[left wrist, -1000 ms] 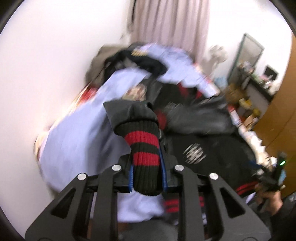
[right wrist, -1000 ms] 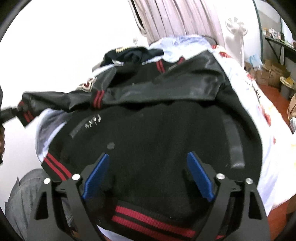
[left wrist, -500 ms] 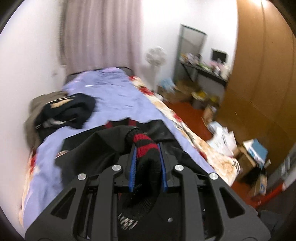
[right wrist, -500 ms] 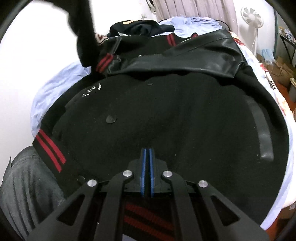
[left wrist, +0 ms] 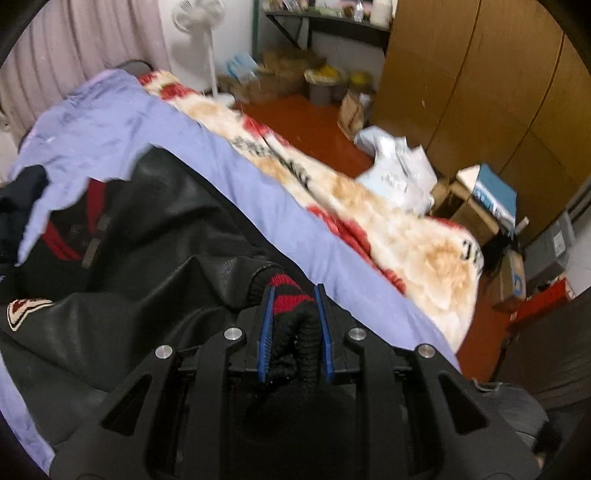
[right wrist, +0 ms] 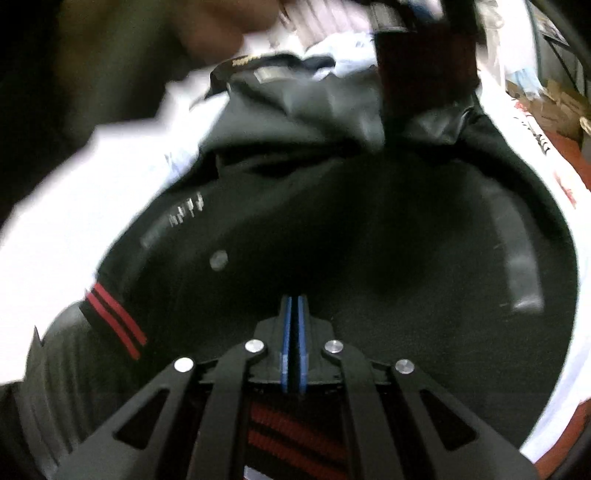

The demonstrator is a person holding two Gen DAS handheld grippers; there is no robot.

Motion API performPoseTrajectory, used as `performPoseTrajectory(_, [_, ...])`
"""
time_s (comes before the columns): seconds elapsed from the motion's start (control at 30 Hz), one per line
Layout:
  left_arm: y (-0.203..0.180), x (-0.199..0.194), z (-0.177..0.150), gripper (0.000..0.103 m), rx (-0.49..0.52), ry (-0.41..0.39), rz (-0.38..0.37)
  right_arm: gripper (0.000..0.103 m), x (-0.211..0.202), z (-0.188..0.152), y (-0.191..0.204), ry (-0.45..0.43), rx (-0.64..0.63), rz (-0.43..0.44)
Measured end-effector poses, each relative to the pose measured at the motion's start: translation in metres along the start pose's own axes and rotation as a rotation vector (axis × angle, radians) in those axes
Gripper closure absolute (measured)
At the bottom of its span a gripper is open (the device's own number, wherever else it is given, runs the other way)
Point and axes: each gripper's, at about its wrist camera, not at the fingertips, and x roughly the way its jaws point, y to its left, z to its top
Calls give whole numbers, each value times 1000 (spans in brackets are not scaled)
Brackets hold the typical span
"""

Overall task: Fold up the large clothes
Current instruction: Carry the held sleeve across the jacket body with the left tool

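A black jacket (right wrist: 369, 240) with leather sleeves and red-striped knit trim lies spread on the bed. My left gripper (left wrist: 293, 295) is shut on the jacket's sleeve cuff (left wrist: 286, 295), black knit with red stripes, held over the jacket body (left wrist: 140, 229) near the bed's right side. My right gripper (right wrist: 294, 301) is shut, its pads together over the jacket's lower body just above the striped hem (right wrist: 295, 432); whether cloth is pinched cannot be told. The carried sleeve shows blurred at the top of the right wrist view (right wrist: 424, 55).
The bed has a lilac sheet (left wrist: 258, 184) and a cream and red blanket (left wrist: 388, 229) at its right edge. A dark garment (left wrist: 18, 199) lies at the far left. A fan (left wrist: 199, 22), boxes (left wrist: 480, 199), bags and a wooden wardrobe (left wrist: 480, 92) stand beyond.
My left gripper has swung the sleeve cuff across the jacket toward the bed's right side. My right gripper went from open to shut a second ago and has stayed shut near the hem.
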Motion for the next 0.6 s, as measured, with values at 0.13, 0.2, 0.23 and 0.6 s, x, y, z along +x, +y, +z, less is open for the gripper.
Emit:
performPoseTrajectory(0.13, [-7,45,0,82,23,84,4,99,-16,3,-24,-55,103,12])
performPoseTrajectory(0.2, [-6,58,3,76,19,104,7,99,-18,3,-36,-65,150,7])
performPoseTrajectory(0.23, [-8,61,5,75,22,108,11,99,-19,3,-42,-68,172,3])
performPoseTrajectory(0.6, [10,-13,-27,30,-40,-22,9,95,-49,0,-61,-214,242,-9])
